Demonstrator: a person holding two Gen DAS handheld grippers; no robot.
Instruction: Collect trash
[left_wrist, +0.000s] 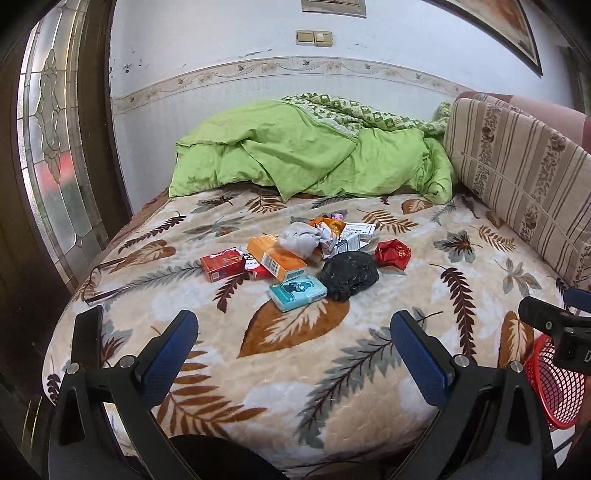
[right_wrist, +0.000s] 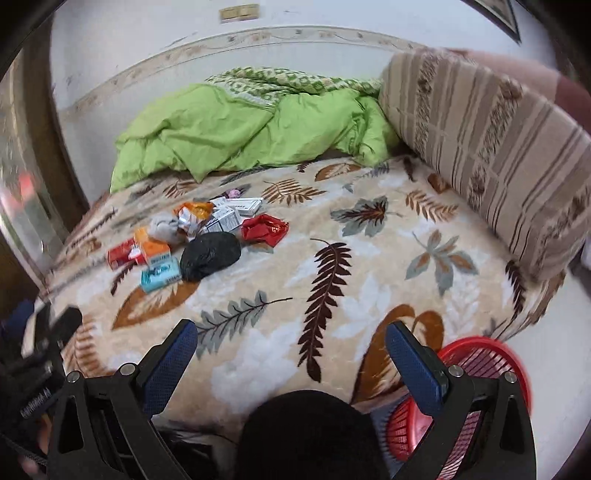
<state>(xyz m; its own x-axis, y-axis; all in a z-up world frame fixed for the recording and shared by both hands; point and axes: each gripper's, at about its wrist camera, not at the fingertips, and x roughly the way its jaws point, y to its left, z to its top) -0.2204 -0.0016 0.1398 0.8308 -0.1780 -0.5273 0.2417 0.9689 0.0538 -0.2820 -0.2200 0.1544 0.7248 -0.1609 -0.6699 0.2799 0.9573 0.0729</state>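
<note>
A pile of trash lies mid-bed on the leaf-patterned blanket (left_wrist: 295, 350): a black crumpled bag (left_wrist: 349, 275), a teal box (left_wrist: 297, 294), an orange box (left_wrist: 277, 257), a red box (left_wrist: 221, 264), a red foil wrapper (left_wrist: 393, 253), grey crumpled paper (left_wrist: 301, 238) and white cartons (left_wrist: 354, 236). The same black bag (right_wrist: 210, 254) and teal box (right_wrist: 160, 274) show in the right wrist view. My left gripper (left_wrist: 293, 339) hovers open over the near bed edge, well short of the pile. My right gripper (right_wrist: 291, 350) is open too, to the right, beside a red mesh basket (right_wrist: 476, 369).
A green duvet (left_wrist: 310, 155) is bunched at the far end against the wall. A striped cushion (left_wrist: 517, 173) lines the right side. A glass-paned door (left_wrist: 51, 147) stands left. The red basket (left_wrist: 554, 384) sits off the bed's near right corner. A dark knee (right_wrist: 310, 435) is below.
</note>
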